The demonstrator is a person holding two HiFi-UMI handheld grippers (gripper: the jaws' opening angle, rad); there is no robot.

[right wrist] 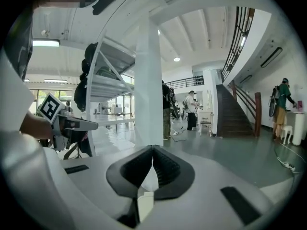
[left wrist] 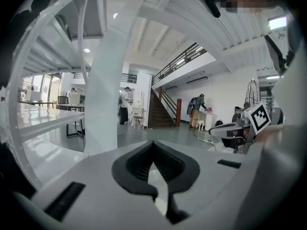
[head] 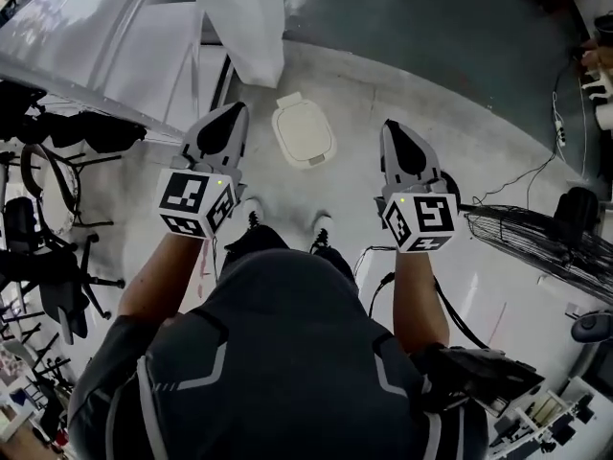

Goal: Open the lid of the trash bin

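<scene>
Fingers of L gripper: pressed tip to tip, nothing between. R gripper: same, pads closed and empty. You hold both out in front, level, apart from the target. Trash bin: on floor ahead of your shoes, between the two grippers in head view; lid down, task not begun.

Risks (est.): w/ jaws closed you can't pinch the lid edge, and a closed tip may skid off it. The bin looks light, so an off-centre push could slide or tip it.

Room: white pillar sits near the bin's far-left side and crowds an L approach. Fan and cable lie well off to the R. Near and R sides of the bin are open floor.
</scene>
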